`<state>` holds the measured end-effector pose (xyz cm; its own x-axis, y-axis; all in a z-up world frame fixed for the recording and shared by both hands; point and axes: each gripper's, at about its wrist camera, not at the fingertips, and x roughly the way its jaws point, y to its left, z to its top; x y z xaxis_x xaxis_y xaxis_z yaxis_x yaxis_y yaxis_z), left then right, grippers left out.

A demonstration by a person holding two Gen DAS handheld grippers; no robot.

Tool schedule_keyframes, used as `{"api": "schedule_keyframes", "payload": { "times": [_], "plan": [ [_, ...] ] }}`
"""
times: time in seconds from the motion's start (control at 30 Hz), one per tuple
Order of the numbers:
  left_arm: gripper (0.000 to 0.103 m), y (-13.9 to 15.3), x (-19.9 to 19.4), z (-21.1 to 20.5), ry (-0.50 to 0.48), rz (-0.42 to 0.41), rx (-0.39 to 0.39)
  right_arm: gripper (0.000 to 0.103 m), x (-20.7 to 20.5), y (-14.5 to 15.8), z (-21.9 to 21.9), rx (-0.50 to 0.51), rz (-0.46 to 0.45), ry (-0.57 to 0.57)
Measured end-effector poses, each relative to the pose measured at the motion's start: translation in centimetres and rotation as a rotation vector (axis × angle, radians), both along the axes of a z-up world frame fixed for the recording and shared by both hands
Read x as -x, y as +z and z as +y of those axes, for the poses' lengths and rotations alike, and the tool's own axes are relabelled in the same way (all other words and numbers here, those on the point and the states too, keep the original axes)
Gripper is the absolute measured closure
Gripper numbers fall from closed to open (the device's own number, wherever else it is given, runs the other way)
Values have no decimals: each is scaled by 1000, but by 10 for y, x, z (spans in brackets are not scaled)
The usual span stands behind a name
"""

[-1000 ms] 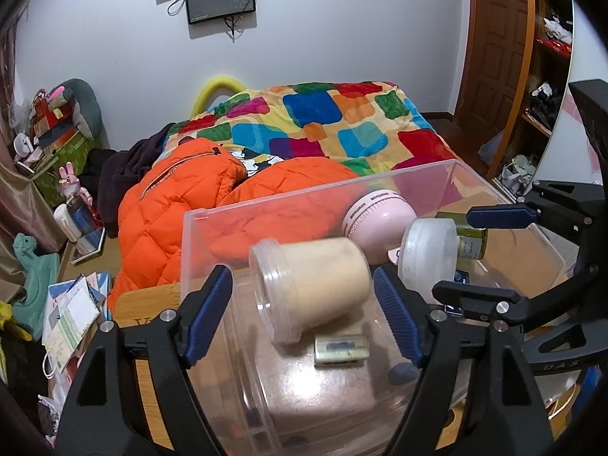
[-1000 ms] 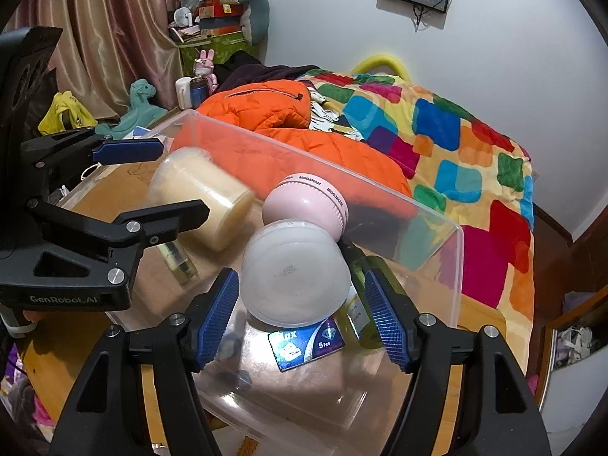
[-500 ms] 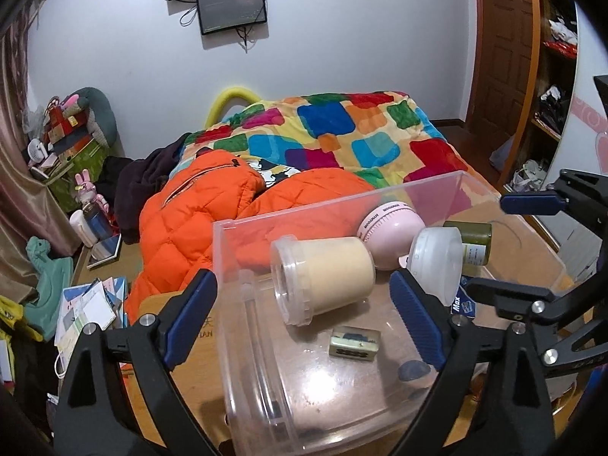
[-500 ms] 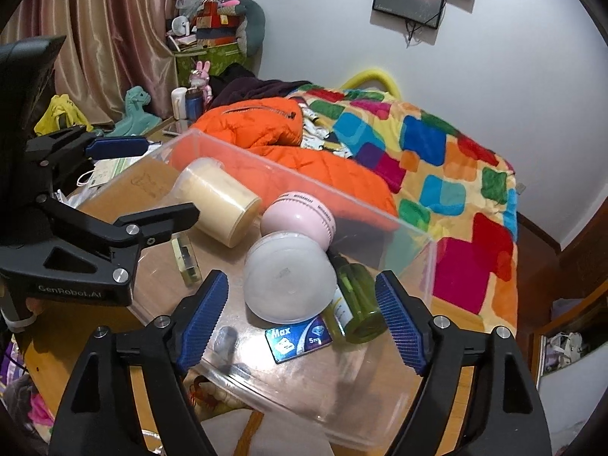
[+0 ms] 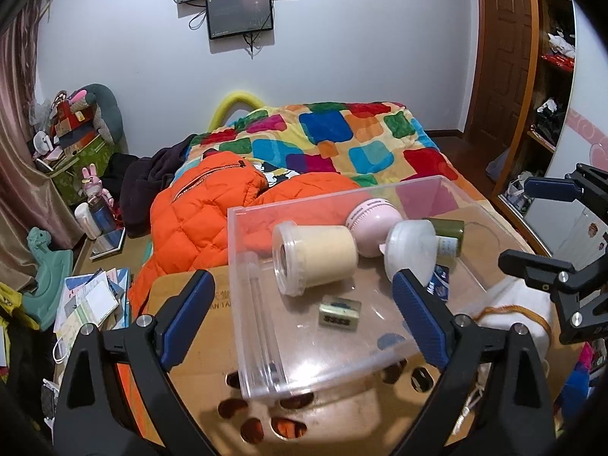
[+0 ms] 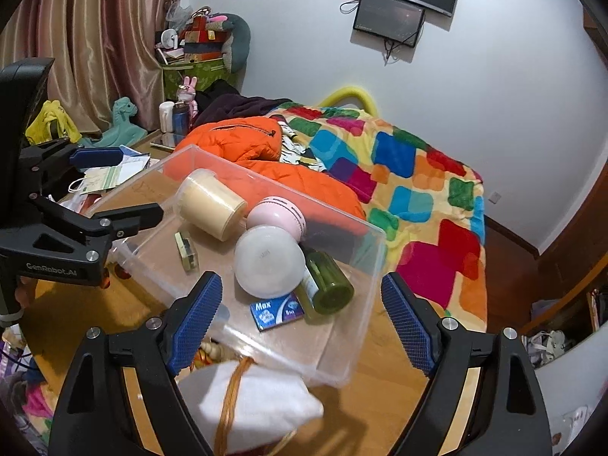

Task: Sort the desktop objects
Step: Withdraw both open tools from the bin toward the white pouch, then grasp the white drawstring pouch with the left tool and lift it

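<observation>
While the clear bin (image 5: 243, 250) stands near the desk (image 6: 383, 345) edge, left gripper (image 5: 304, 311) and right gripper (image 6: 300, 315) hover wide and empty, the right's jaws just widened.

"Max" on the blue packet (image 6: 276, 311); "GenRobot.AI" on the left claw (image 6: 114, 190).

Two wrist cameras, both looking down along their fingers.
Close over the clear bin (image 5: 380, 357) (image 6: 342, 361), left view from its left end, right view from its right; bed (image 5: 342, 140) (image 6: 418, 190) behind in both.

The clear plastic bin (image 5: 243, 296) is open on top; its near floor lies bare beside the small green padlock (image 5: 339, 313), with jars crowding the back.
</observation>
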<state>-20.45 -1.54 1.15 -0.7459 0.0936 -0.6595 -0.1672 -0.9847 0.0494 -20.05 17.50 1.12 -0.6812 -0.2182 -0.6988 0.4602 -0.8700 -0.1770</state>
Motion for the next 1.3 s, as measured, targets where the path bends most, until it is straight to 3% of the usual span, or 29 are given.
{"api": "schedule_keyframes", "payload": {
  "times": [0.47,0.87,1.1,1.3],
  "plan": [
    [7,-10,-42,21,-30,-38,-32,18,-44,-11,30,-11,2,-49],
    [4,-30,-64,62,-68,-60,17,18,-72,-31,64,-30,-3,-83],
    [4,-55,-53,72,-61,-129,41,18,-59,-55,73,-69,-36,-112],
    [4,-63,-55,85,-112,-143,51,18,-49,-53,67,6,-55,-85]
  ]
}}
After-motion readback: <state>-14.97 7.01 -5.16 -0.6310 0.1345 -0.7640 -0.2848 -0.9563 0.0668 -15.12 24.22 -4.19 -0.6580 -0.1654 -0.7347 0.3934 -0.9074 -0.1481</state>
